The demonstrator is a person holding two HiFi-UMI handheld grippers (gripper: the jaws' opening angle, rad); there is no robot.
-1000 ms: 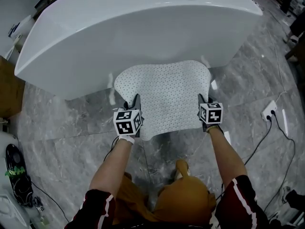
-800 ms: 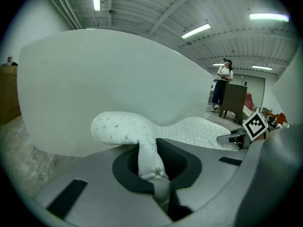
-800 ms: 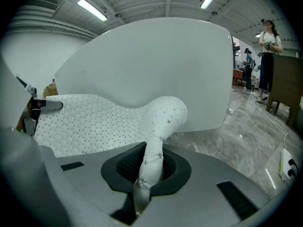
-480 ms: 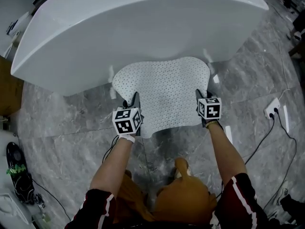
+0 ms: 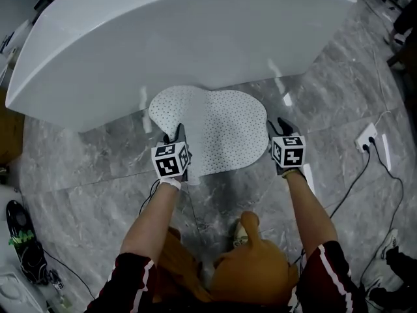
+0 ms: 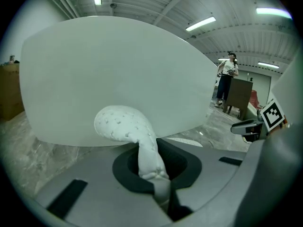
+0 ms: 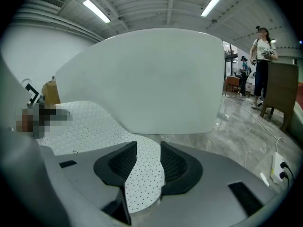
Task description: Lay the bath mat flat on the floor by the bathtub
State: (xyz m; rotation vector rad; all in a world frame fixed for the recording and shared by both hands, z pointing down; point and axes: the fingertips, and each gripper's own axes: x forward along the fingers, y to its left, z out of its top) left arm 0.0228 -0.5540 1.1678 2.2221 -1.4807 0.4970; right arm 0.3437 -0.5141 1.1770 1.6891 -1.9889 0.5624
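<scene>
The white dotted bath mat (image 5: 218,126) lies on the grey marble floor right in front of the white bathtub (image 5: 182,38). My left gripper (image 5: 177,137) is shut on the mat's near left corner. In the left gripper view the bunched mat (image 6: 125,124) rises out of the left gripper (image 6: 154,176). My right gripper (image 5: 277,128) sits at the mat's right edge. Its jaws have just been opening. In the right gripper view the right gripper (image 7: 144,162) stands open with the flat mat edge (image 7: 142,183) lying loose between the pads.
A white power strip (image 5: 367,137) with black cables (image 5: 355,194) lies on the floor to the right. My shoe (image 5: 242,230) is close behind the mat. Dark gear (image 5: 19,233) sits at far left. A person (image 7: 260,65) stands by a wooden cabinet (image 7: 279,98).
The mat has come down onto the floor and spread flatter on its right side. The right gripper's jaws have opened and released the mat's edge. The left gripper has sunk, still gripping.
</scene>
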